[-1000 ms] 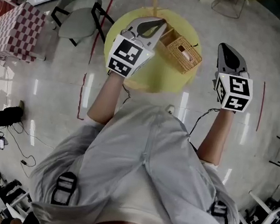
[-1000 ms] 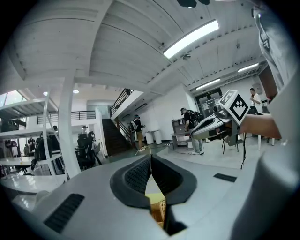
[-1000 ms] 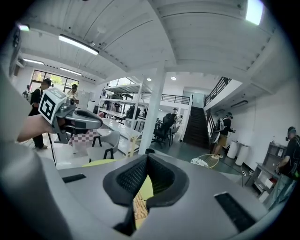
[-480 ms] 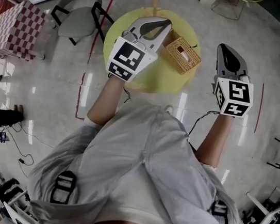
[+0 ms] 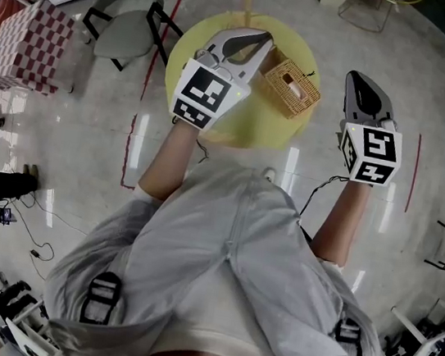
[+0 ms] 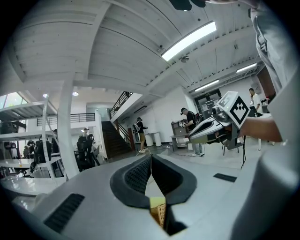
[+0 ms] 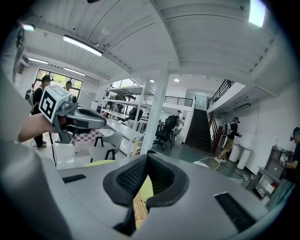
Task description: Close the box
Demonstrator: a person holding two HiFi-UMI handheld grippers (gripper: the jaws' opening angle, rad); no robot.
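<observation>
Left hand-held gripper [image 5: 262, 38], right hand-held gripper [image 5: 356, 77]: both closed, empty. A hard nudge could tip the box [image 5: 291, 85] (by the counter's [image 5: 254, 122] right edge) off.

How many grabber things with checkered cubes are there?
2. The left gripper is over the yellow table beside the wicker box; the right gripper is right of the table.

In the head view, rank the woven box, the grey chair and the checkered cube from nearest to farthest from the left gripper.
From the left gripper:
1. Woven box, just to its right.
2. Grey chair, to its left.
3. Checkered cube, far left.
</observation>
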